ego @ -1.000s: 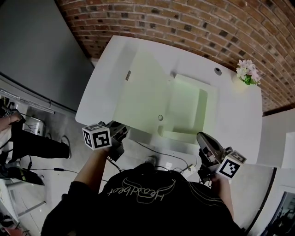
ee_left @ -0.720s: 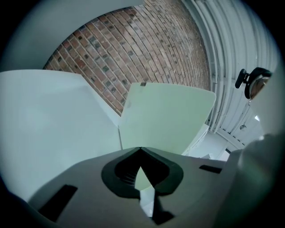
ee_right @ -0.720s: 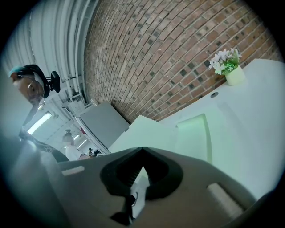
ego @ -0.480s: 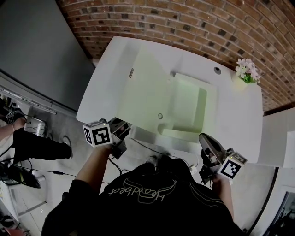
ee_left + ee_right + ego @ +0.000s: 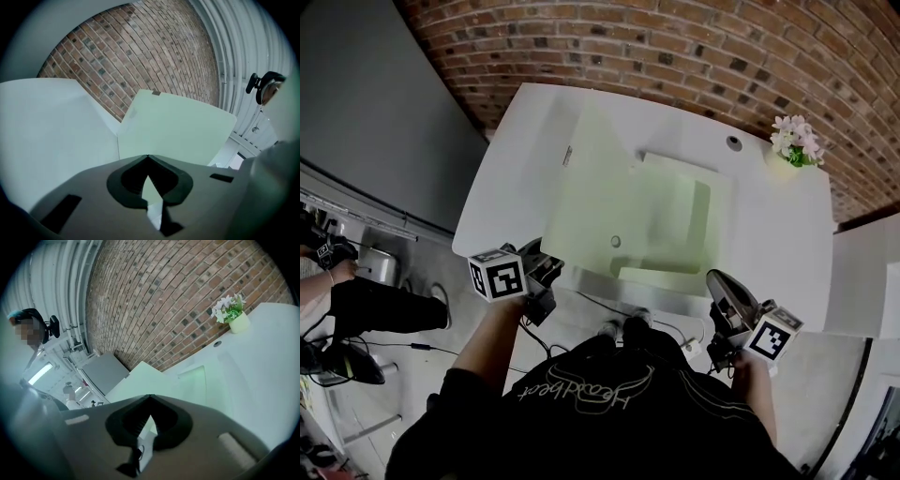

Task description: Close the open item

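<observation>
A pale green box (image 5: 670,225) lies open on the white table (image 5: 769,234), its wide lid (image 5: 595,202) standing up on the left side. My left gripper (image 5: 541,274) hovers just off the table's near edge, below the lid, jaws shut and empty. Off the near right corner, my right gripper (image 5: 722,298) is also shut on nothing. The left gripper view looks over the closed tips of the left gripper (image 5: 148,157) at the lid (image 5: 178,131). In the right gripper view the right gripper (image 5: 150,396) points at the lid (image 5: 138,378) and the box tray (image 5: 193,379).
A small pot of flowers (image 5: 795,143) stands at the table's far right corner, with a round hole (image 5: 732,143) in the tabletop beside it. A brick wall (image 5: 675,56) runs behind. A grey panel (image 5: 375,122) is at left. Cables (image 5: 609,309) trail on the floor.
Both grippers stay shut and nearly in place off the near edge. The head view has shifted a little, so table and box sit slightly lower in the picture.
</observation>
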The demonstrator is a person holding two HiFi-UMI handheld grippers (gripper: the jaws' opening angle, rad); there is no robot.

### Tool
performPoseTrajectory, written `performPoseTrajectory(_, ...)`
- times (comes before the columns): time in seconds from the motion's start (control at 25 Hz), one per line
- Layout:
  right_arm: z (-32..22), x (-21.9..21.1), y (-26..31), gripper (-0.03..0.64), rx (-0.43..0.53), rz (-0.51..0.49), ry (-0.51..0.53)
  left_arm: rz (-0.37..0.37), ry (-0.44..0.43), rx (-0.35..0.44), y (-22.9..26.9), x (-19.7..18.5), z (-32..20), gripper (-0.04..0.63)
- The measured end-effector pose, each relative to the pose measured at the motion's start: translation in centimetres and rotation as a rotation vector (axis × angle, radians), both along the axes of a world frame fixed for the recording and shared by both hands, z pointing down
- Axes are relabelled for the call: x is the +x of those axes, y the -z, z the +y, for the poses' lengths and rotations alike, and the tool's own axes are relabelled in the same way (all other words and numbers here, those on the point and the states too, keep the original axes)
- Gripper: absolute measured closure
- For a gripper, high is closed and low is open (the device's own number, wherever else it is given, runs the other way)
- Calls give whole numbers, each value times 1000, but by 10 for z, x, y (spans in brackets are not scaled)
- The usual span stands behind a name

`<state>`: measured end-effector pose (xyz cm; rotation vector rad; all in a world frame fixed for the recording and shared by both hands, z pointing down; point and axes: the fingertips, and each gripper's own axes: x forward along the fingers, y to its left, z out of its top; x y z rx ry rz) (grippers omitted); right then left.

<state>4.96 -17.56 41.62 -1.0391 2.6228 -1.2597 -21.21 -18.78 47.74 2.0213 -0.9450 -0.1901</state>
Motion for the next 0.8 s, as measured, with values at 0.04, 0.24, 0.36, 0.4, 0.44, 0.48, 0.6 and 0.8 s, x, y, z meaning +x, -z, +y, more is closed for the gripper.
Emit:
performPoseTrajectory(0.04,-2,4,-2,614,-5,3,-5,-3,-3,-1,1,3,-1,594)
performPoseTrajectory(0.24,-14,23,-7,614,-18,-1,-29,-12,-6,-6,7,17,-9,594)
performPoseTrajectory(0.36,-19,32,-11,614,-32,-22,-40,-28,-12,-9,8,25,-12,594)
performPoseTrajectory(0.4,-20,35,-13,614,-37,-29,-39,-25,-16,-12,8,28,-12,594)
performPoseTrajectory(0.44,-21,38,-15,614,-39,-35,-36,-20,-19,-15,8,31,-13,594)
performPoseTrajectory(0.48,-22,40,-16,614,-41,-38,-35,-19,-20,-18,8,33,-14,594)
performPoseTrajectory(0.6,-24,48,-19,614,-52,-37,-50,-43,-16,-19,11,38,-18,594)
performPoseTrajectory(0.8,-29,65,-35,614,-76,-26,-60,-48,-28,-27,8,46,-24,594)
